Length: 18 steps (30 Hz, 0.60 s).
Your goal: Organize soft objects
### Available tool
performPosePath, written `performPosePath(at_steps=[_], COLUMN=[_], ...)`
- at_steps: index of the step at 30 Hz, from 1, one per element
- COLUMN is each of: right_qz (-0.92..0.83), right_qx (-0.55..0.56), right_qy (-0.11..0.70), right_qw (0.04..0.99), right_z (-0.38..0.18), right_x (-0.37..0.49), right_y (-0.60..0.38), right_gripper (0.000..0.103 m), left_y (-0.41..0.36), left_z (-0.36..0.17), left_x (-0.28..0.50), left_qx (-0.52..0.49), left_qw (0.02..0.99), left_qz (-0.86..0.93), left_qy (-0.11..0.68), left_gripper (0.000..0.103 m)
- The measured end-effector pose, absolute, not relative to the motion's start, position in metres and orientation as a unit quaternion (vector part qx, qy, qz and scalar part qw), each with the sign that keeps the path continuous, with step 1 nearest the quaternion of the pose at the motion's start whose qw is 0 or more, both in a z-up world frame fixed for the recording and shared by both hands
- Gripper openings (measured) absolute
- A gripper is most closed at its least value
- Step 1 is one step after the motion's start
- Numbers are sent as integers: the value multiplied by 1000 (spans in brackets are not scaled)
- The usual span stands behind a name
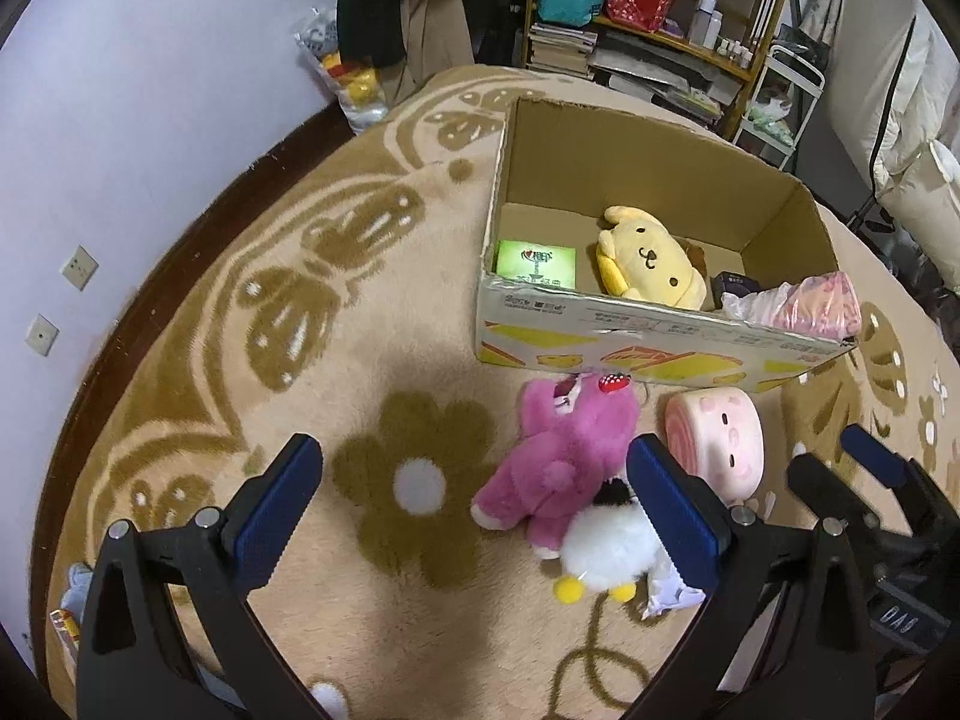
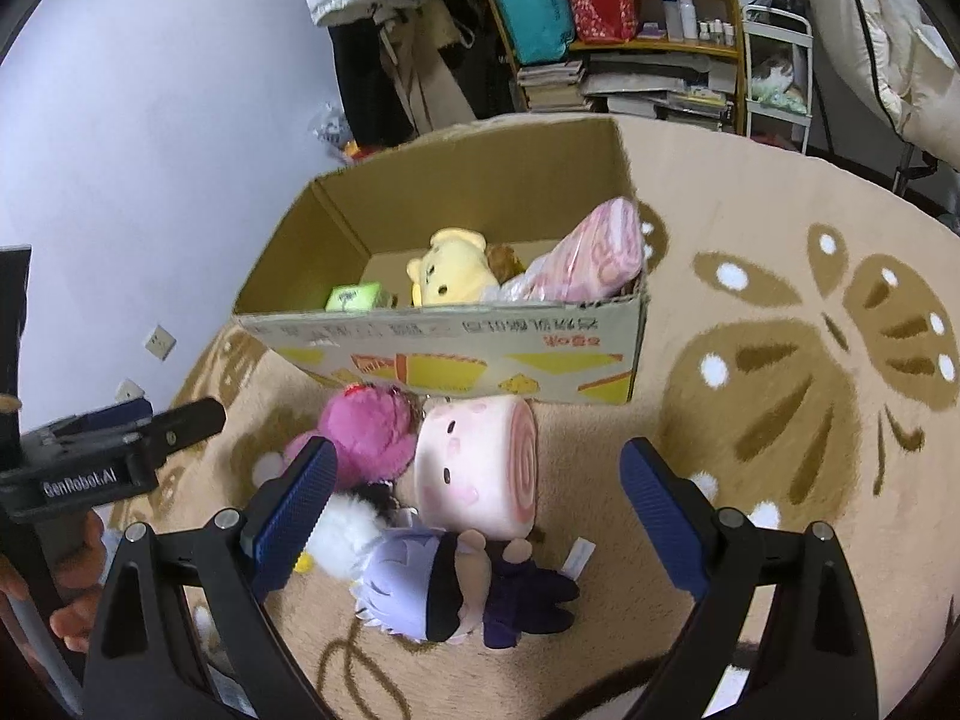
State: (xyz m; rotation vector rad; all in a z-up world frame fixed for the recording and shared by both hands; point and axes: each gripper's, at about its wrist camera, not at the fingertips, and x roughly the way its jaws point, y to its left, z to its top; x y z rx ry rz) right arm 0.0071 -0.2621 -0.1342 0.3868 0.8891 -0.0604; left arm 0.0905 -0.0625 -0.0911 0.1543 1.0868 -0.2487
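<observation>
A cardboard box (image 1: 654,330) (image 2: 456,354) stands on the rug and holds a yellow plush dog (image 1: 651,258) (image 2: 450,270), a green tissue pack (image 1: 536,264) (image 2: 354,298) and a pink wrapped bundle (image 1: 810,300) (image 2: 591,255). In front of it lie a magenta plush bear (image 1: 558,456) (image 2: 366,432), a pink roll-cake plush (image 1: 720,441) (image 2: 480,468), a white fluffy plush (image 1: 606,546) (image 2: 348,531) and a doll with pale purple hair (image 2: 456,588). My left gripper (image 1: 474,510) is open and empty above the rug, left of the bear. My right gripper (image 2: 474,516) is open and empty over the roll-cake plush and the doll.
A beige rug with brown flower and butterfly patterns (image 1: 414,480) (image 2: 810,372) covers the floor. A wooden shelf with books and bags (image 1: 648,18) (image 2: 612,30) and hanging clothes (image 1: 384,0) stand behind the box. The right gripper also shows at the lower right in the left wrist view (image 1: 876,480).
</observation>
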Motion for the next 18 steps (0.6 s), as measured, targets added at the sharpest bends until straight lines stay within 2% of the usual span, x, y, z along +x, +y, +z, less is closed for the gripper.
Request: performPosePath(at_steps=[18], right_qz=[-11], right_qx=[123], right_qy=[483], right_qw=[867], right_z=[-169], right_x=[39], right_y=[-238], right_gripper=[99], left_y=[-97], left_z=[-133], left_x=[115], left_qx=[79], left_qw=[806], left_qz=[-157], left_qy=[565], left_gripper=[101])
